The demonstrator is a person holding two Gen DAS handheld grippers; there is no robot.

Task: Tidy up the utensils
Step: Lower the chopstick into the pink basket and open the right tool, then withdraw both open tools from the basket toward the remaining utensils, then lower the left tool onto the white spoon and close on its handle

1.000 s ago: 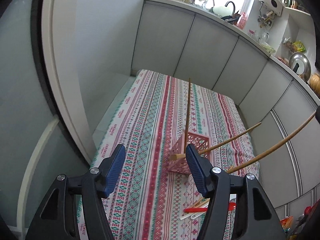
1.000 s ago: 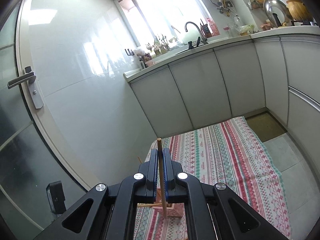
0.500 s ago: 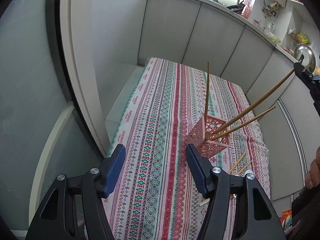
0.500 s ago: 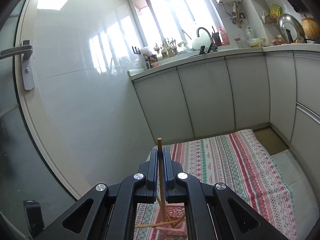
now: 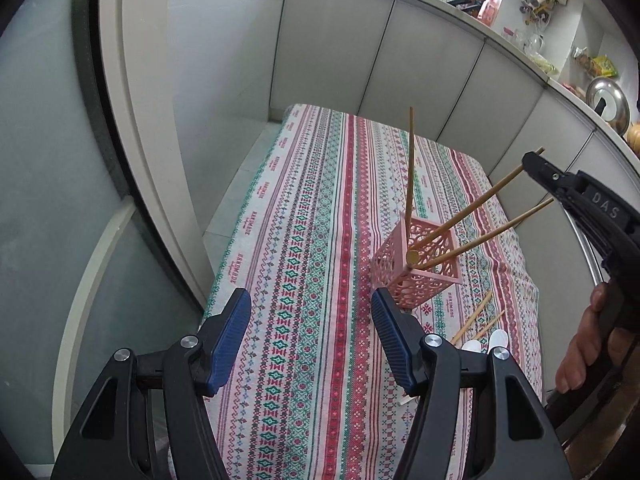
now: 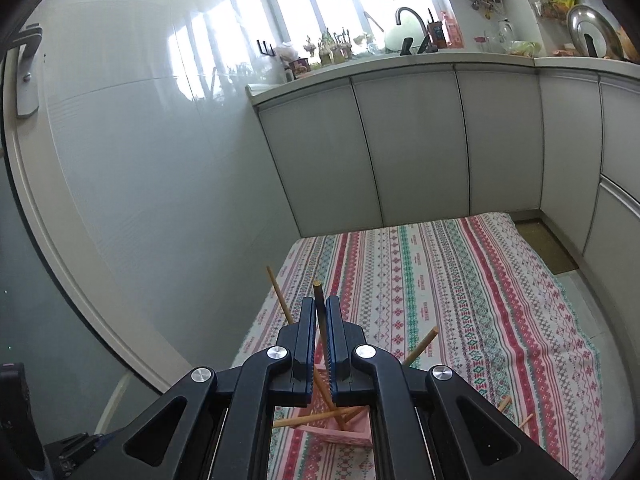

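gripping a chopstick (image 6: pixel 320 312) above the pink basket (image 5: pixel 416 264), the right gripper (image 6: pixel 320 320) reads "das"; left gripper (image 5: pixel 312 336) jaws gape over "handmade" cloth (image 5: pixel 280 240).

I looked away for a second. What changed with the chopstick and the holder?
The right gripper, shut on one chopstick, lowered its tip into the pink holder; a second earlier the chopstick passed outside it. The left gripper stayed open and empty.

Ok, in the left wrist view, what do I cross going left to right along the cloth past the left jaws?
left gripper → pink basket → loose chopsticks on the striped cloth → right gripper, shut on a chopstick leaning into the basket.
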